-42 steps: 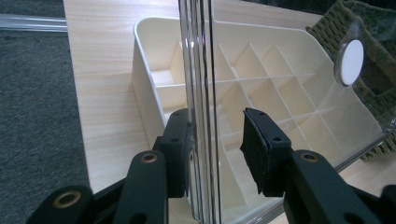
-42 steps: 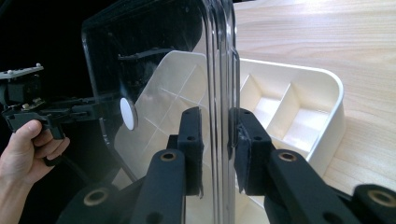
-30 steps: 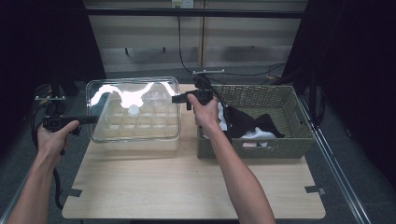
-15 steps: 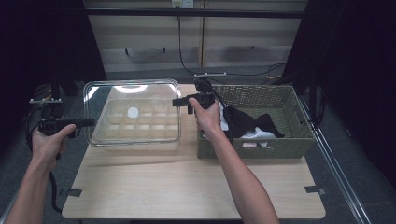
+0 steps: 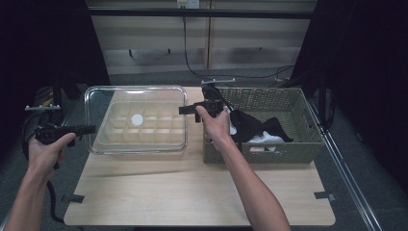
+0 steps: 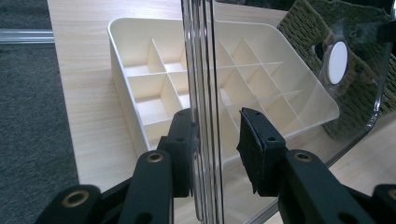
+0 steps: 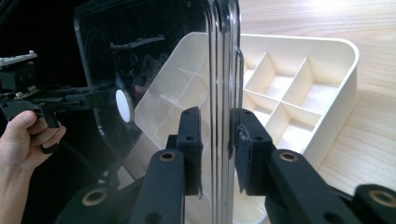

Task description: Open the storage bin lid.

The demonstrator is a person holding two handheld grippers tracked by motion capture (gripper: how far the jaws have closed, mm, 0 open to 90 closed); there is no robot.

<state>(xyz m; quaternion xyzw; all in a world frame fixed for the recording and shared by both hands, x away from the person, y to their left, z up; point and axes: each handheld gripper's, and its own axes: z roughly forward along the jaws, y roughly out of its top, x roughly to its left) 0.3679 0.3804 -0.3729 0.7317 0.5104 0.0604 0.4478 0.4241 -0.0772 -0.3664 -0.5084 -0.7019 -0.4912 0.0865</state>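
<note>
While both grippers work the clear lid (image 5: 144, 103), it hangs roughly level just above the cream divider tray (image 5: 159, 137), not seated on it. Left gripper (image 5: 91, 128) at the lid's left edge: in the left gripper view the rim sits between the jaws, one pad (image 6: 184, 140) against it, the other pad with a visible gap, so parted, not a real pinch. Lid has a white disc (image 5: 137, 119) mid-panel. Tray compartments look empty. Right gripper (image 5: 183, 110) at the lid's right edge, both pads pressed onto the rim, clamped. Further right, wicker basket (image 5: 269, 91) holds dark and white cloth items (image 5: 255, 127), untouched. Judgement: early stage. Lid is off the tray but not parked on the table (image 5: 192, 192); nothing sorted into compartments. Left grip looks weak, so the lid could tip.
</note>
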